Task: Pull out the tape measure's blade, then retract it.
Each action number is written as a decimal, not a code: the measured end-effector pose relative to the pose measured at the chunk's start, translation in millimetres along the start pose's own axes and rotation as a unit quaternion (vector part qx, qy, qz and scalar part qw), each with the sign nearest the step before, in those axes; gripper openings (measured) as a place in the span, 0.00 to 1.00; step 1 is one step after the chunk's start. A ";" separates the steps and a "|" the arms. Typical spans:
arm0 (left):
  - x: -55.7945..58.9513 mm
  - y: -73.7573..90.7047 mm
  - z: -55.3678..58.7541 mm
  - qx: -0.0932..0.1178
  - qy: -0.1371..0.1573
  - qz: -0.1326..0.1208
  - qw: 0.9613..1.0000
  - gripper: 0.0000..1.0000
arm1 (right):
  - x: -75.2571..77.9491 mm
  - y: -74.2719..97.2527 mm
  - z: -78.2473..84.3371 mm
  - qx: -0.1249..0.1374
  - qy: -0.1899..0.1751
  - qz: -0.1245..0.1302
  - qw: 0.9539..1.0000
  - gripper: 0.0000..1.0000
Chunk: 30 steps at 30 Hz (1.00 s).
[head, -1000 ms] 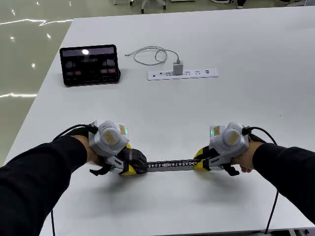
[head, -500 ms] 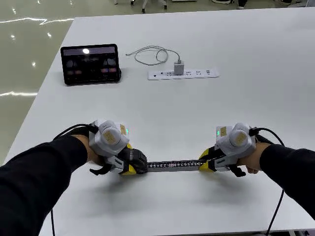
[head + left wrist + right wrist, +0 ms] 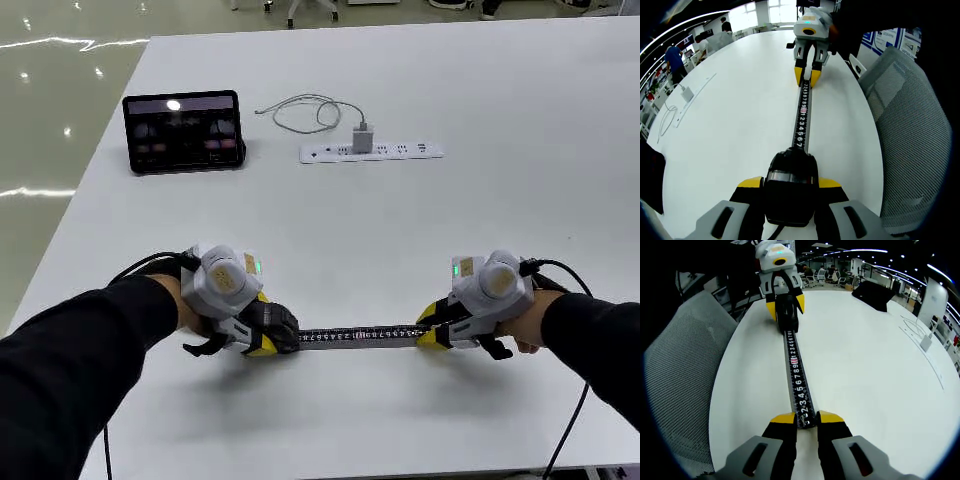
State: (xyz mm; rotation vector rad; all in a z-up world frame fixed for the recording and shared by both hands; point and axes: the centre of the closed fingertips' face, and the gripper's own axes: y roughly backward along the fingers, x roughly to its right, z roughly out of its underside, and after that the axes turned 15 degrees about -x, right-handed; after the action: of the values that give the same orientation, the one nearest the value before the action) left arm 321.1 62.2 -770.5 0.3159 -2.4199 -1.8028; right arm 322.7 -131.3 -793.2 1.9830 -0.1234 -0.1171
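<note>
Left gripper (image 3: 265,326) grips tape measure (image 3: 790,186) | right gripper (image 3: 807,419) pinches blade (image 3: 795,374) | numerals legible in gripper views

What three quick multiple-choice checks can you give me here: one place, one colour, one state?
1. Where is the tape measure's case? A held in the left gripper; B lying loose; C hanging off the edge.
2. What colour are the tips of the fingers? A red; B yellow; C blue.
3. What state is the blade in? A fully retracted; B pulled out, its end in the right gripper; C bent upward.
Answers: A, the black case sits between the left fingers; B, yellow tips in both gripper views; B, the numbered blade spans the gap.
</note>
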 end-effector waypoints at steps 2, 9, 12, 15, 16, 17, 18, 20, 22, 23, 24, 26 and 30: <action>0.2 0.2 -0.1 0.000 0.000 0.000 1.000 0.34 | 0.4 0.7 2.3 -0.004 0.004 0.002 1.000 0.10; 0.8 0.7 -0.2 0.000 0.000 0.000 1.000 0.34 | 4.0 5.9 9.5 -0.005 -0.002 0.002 1.000 0.10; 1.0 0.8 -0.3 0.000 0.000 0.000 1.000 0.34 | 4.0 8.6 11.4 -0.006 -0.003 0.002 1.000 0.10; 1.0 0.8 -0.3 0.000 0.000 0.000 1.000 0.34 | 5.5 7.2 14.9 -0.007 -0.005 0.003 1.000 0.10; 1.0 0.8 -0.3 0.000 0.001 0.000 1.000 0.34 | 6.2 7.5 14.9 -0.007 -0.005 0.004 1.000 0.10; 1.0 0.8 -0.3 0.000 0.001 0.000 1.000 0.34 | 4.9 6.8 16.0 -0.008 -0.007 0.003 1.000 0.10; 1.0 0.7 -0.4 0.000 0.001 0.000 1.000 0.34 | 5.0 6.7 16.3 -0.008 -0.007 0.004 1.000 0.10; 1.0 0.7 -0.5 0.000 0.001 0.000 1.000 0.34 | 4.5 6.7 17.2 -0.010 -0.006 0.004 1.000 0.10; 0.9 0.6 -0.5 0.000 0.002 0.000 1.000 0.34 | 4.9 6.4 17.6 -0.010 -0.005 0.004 1.000 0.10; 0.8 0.6 -0.6 0.001 0.003 0.000 1.000 0.34 | 5.1 6.3 18.4 -0.010 -0.005 0.004 1.000 0.10; 0.8 0.7 -0.6 0.001 0.003 0.000 1.000 0.34 | 5.6 6.3 19.0 -0.010 -0.006 0.004 1.000 0.10; 0.8 0.7 -0.6 0.001 0.004 0.000 1.000 0.34 | 5.2 7.0 20.3 -0.010 -0.007 0.005 1.000 0.10; 0.9 0.6 -0.6 0.001 0.003 0.000 1.000 0.34 | 4.6 9.5 22.5 -0.009 -0.009 0.006 1.000 0.10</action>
State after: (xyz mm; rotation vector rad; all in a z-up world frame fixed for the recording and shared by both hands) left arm 320.3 61.6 -769.7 0.3223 -2.4179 -1.7964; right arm 323.8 -156.2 -793.7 1.9625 -0.1454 -0.1288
